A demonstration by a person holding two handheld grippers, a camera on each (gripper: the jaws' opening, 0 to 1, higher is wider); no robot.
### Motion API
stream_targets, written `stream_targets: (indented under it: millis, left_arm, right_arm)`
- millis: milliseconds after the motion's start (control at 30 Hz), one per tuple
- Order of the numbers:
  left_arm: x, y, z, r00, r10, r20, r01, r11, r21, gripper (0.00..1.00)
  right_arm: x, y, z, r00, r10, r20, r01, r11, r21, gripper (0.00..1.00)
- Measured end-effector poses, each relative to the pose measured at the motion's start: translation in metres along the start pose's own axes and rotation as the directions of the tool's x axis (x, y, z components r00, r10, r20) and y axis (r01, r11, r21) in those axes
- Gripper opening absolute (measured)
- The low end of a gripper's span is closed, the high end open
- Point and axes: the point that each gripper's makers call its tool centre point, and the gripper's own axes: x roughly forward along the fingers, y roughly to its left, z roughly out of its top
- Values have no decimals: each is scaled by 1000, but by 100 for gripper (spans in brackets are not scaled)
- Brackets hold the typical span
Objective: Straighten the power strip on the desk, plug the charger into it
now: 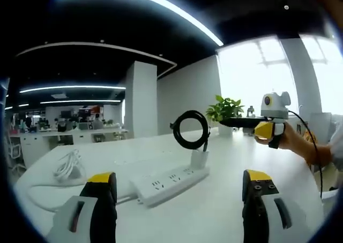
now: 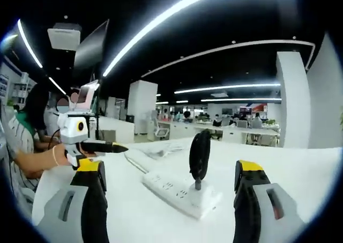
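The power strip (image 1: 170, 182) lay flat on the white desk (image 1: 225, 200), and the charger (image 1: 200, 158) stood upright in the socket at one end of it, its black cable (image 1: 190, 129) coiled in a loop above. Beyond the strip's other end, a bundle of white cord (image 1: 67, 167) rested on the desk. The left claw (image 1: 182, 192) hung released just short of the strip, grasping nothing. The right claw (image 2: 169, 181) was likewise released and unloaded, near the strip's charger end (image 2: 201, 192).
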Motion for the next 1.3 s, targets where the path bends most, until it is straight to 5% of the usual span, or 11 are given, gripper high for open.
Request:
stream_targets:
  millis: [267,467,833,900,1300]
  left_arm:
    - [-8,0,4,999,31,-17,-29,996,84,99]
    - [-20,-11,9,1000,13,4,-13,999,49,99]
    - [-51,-21,12,996,73,41,-74,997,15,99]
    - [-56,-23,11,996,81,46,-82,997,7,99]
    - [-81,-38,-1,989,142,52,-143,990,13,99]
  right_arm:
    - [-19,-4,-2,999,-36,-16,36,999,14,99]
    - [-32,-1,-1,998,-50,-30,50,999,9,100]
    - [-69,13,-10,992,-119,-35,120,992,30,100]
    - [-74,19,-21,989,-109,-99,111,993,24,100]
    - [-97,49,-11,990,-131,-50,131,991,-7,99]
